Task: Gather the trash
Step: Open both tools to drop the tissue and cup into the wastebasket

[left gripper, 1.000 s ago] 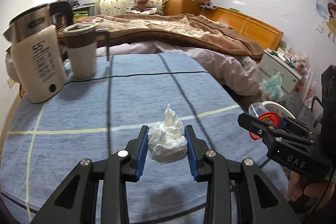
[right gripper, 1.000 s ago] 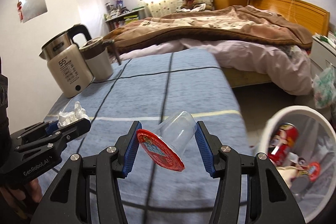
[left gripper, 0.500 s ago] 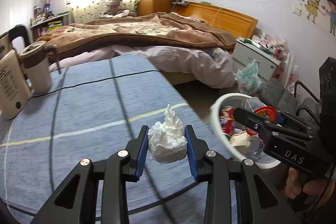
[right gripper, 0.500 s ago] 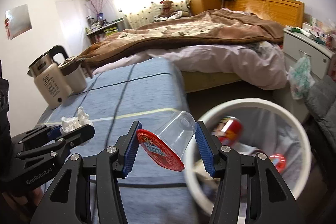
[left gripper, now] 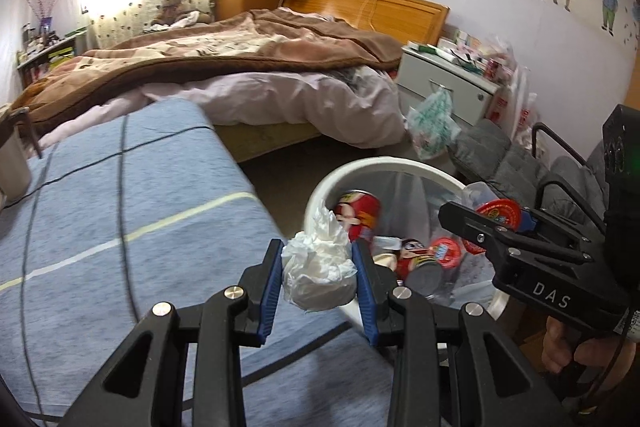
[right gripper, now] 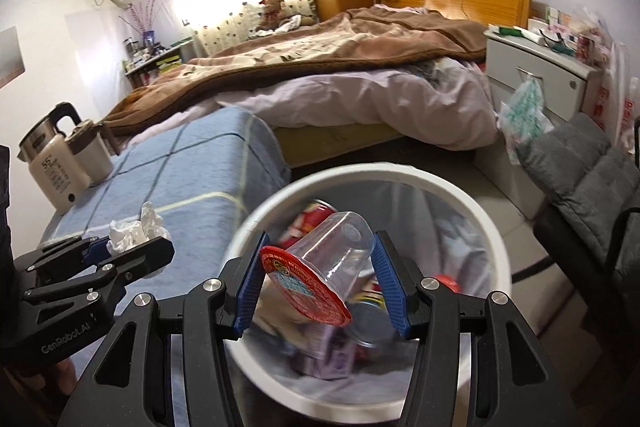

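Between the blue pads of the left gripper (left gripper: pixel 316 273) sits one crumpled tissue (left gripper: pixel 318 273), pinched, at the table's edge beside the bin's rim. One clear cup (right gripper: pixel 332 253) with a red foil lid is clamped sideways in the right gripper (right gripper: pixel 320 277), directly over the white bin (right gripper: pixel 486 223). Carrying looks finished; next comes letting go, cup first, tissue once it clears the rim. Farther off on the blue tablecloth (right gripper: pixel 208 163) stand one kettle (right gripper: pixel 52 163) and one mug (right gripper: pixel 94 153).
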Action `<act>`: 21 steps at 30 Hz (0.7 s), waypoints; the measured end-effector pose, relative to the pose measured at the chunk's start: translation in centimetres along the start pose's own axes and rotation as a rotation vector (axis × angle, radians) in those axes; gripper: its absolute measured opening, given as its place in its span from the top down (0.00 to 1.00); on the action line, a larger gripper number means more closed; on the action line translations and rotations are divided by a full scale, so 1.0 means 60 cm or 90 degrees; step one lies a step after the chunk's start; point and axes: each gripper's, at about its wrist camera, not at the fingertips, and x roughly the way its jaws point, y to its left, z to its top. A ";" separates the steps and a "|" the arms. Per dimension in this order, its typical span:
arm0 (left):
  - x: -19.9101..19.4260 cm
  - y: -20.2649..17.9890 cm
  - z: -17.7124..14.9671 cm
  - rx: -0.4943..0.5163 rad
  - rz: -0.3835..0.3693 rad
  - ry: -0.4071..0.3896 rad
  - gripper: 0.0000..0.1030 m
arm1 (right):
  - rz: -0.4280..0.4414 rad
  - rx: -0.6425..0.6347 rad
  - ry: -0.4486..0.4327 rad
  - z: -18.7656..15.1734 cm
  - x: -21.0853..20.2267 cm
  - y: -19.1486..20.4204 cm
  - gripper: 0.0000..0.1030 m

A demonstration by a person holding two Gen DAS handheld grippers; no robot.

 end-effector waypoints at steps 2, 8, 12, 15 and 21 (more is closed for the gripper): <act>0.009 -0.012 -0.001 0.003 -0.006 0.007 0.65 | -0.009 0.005 0.006 -0.003 0.002 -0.016 0.48; 0.036 -0.047 -0.003 0.016 -0.019 0.028 0.65 | -0.025 0.019 0.022 -0.012 0.012 -0.053 0.48; 0.050 -0.061 -0.008 0.021 -0.027 0.040 0.65 | -0.032 0.020 0.031 -0.016 0.021 -0.067 0.48; 0.058 -0.068 -0.008 0.025 -0.030 0.046 0.63 | -0.041 0.023 0.037 -0.018 0.029 -0.074 0.48; 0.060 -0.072 -0.009 0.020 -0.031 0.048 0.48 | -0.053 0.019 0.046 -0.020 0.035 -0.078 0.48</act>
